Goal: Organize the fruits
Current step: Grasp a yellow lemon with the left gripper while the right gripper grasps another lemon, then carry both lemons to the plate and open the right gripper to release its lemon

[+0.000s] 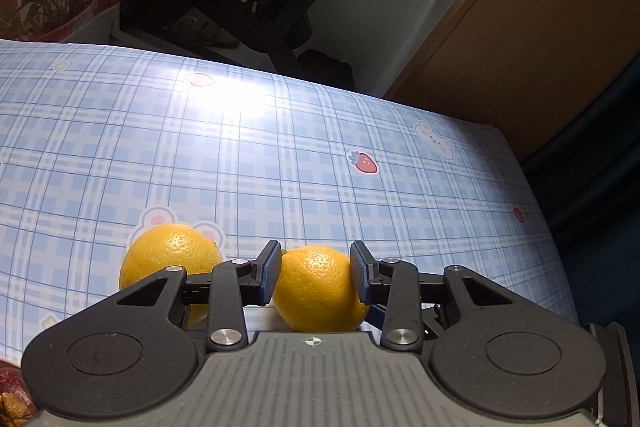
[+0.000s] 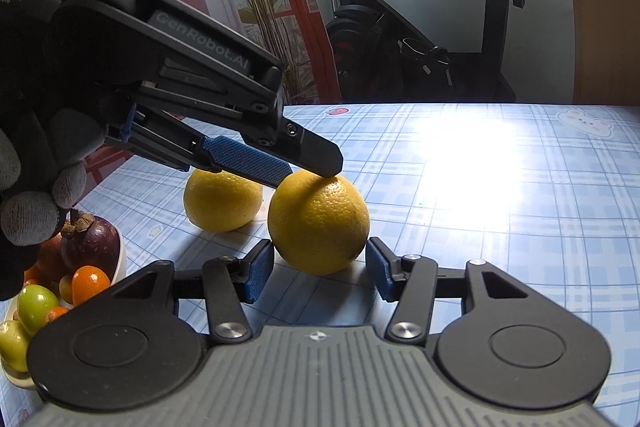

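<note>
Left gripper (image 1: 314, 277) pinching near orange (image 1: 318, 289); right gripper (image 2: 318, 269) open around it. Lift slowly (peel slippery), toward bowl (image 2: 120, 263) at table's left edge.

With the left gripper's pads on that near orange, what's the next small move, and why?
Probably lift the near orange slightly with the left gripper: its pads touch both sides, and the open right gripper flanks it without contact, so the bowl can follow.
</note>
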`<state>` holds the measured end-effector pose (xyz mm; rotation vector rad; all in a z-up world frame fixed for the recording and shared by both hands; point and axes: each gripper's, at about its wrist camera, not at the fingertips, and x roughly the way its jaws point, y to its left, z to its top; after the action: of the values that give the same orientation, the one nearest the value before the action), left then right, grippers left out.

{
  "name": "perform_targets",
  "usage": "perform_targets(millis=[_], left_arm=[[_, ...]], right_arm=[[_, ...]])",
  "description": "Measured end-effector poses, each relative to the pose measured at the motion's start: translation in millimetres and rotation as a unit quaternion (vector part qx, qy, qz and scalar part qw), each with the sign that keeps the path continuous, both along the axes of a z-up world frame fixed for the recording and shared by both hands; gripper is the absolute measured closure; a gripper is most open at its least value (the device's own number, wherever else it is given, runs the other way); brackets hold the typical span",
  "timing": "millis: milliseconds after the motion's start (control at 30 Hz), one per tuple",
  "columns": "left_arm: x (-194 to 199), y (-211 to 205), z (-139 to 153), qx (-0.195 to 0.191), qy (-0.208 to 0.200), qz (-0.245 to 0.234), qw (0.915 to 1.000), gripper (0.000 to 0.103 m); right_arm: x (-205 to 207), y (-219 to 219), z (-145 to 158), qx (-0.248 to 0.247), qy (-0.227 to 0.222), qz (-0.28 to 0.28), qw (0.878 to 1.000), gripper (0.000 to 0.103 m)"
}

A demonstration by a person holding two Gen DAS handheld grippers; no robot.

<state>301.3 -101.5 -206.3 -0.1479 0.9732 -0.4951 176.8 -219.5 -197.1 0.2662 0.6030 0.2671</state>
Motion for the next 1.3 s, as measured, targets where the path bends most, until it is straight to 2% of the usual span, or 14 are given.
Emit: perform_targets(millis=[433, 667, 967, 1300], left_arm=[[-8, 4, 0, -0.006, -0.010, 0.010, 0.9999, 0.063], [-21, 3, 0, 0.004, -0.007, 0.013, 0.9999, 0.063], [-64, 6, -3, 0.003, -0.004, 0.014, 0.9999, 0.063], [-116, 24, -7, -0.013, -0.008, 0.026, 0.9995, 0.062]], right_arm=[[0, 1, 1, 0.005, -0.001, -0.002, 1.000, 0.049], [-11, 1, 2, 0.009, -0.001, 0.007, 1.000, 0.049], [-51, 6, 4, 0.008, 0.002, 0.011, 1.000, 0.049], [-92, 18, 7, -0.007, -0.003, 0.046, 0.999, 0.049]])
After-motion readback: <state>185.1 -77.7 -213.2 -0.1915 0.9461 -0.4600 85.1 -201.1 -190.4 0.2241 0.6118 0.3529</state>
